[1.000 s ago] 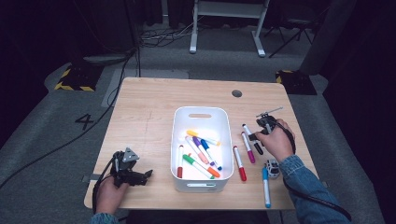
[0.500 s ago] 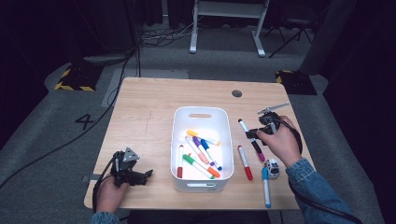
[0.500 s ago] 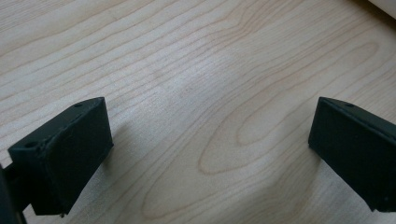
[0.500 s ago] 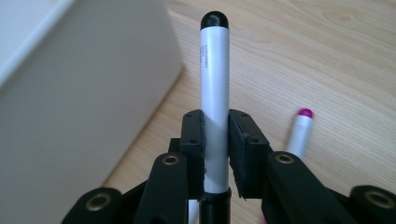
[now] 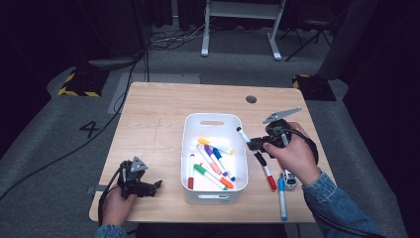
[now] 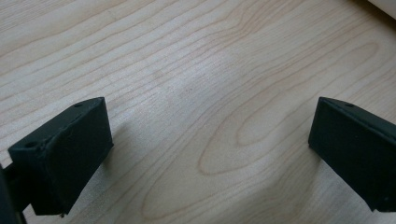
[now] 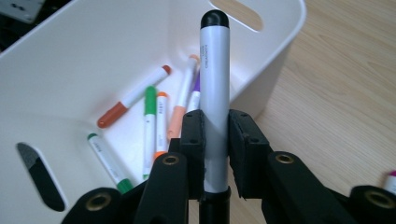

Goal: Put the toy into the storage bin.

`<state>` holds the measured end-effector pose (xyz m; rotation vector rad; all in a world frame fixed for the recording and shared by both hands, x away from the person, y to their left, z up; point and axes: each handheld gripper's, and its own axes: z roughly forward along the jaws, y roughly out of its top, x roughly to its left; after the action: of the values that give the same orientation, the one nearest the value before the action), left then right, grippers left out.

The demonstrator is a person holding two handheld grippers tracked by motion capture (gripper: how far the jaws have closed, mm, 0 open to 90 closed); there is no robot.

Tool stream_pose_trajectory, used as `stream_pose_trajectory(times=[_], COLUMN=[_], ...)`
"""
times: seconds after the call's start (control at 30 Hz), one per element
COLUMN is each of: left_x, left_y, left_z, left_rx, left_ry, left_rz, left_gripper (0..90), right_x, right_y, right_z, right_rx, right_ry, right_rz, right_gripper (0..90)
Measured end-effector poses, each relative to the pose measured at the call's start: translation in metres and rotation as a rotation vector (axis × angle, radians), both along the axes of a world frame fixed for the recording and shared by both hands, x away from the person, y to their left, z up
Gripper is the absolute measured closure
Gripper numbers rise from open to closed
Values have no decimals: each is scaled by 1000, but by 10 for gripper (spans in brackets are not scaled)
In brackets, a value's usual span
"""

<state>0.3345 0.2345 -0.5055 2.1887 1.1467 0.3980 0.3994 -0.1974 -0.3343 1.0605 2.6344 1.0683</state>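
My right gripper (image 5: 253, 144) is shut on a white marker with a black cap (image 5: 243, 135), held in the air over the right rim of the white bin (image 5: 188, 148). In the right gripper view the marker (image 7: 214, 70) stands upright between the pads (image 7: 194, 133), with the bin (image 7: 70, 56) behind it. Several coloured markers (image 5: 213, 161) lie inside the bin (image 7: 154, 112). My left gripper (image 5: 157, 184) rests low at the table's front left corner, open. Between its jaws (image 6: 205, 144) there is only bare wood.
A red marker (image 5: 269, 178) and a blue marker (image 5: 281, 198) lie on the table right of the bin, beside a small white and blue object (image 5: 289, 181). A purple marker tip (image 7: 390, 179) lies near my right gripper. A round grommet (image 5: 251, 99) sits at the back.
My right gripper has risen from the table and moved left toward the bin, carrying the black-capped marker. The left gripper has stayed where it was.
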Motion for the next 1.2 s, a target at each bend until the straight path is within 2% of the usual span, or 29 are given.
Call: stream_pose_trajectory(times=[0.17,0.4,0.63,0.9,1.1,1.2], left_x=[0,0,0,0,0,0], left_y=[0,0,0,0,0,0], left_z=[0,0,0,0,0,0], left_rx=[0,-1,0,-1,0,-1], left_ry=[0,-3,0,0,0,0], left_rz=[0,1,0,0,0,-1], left_gripper=[0,0,0,0,0,0], right_x=[-12,-25,-32,-38,-41,-41], right_y=[16,39,57,73,78,81], right_z=[8,14,15,7,-5,-11], right_rx=[5,2,20,3,-39,-58], right_ry=[-13,-4,17,35,66,62], right_rz=[70,150,201,265,286,310], right_gripper=[769,769,769,769,770,769])
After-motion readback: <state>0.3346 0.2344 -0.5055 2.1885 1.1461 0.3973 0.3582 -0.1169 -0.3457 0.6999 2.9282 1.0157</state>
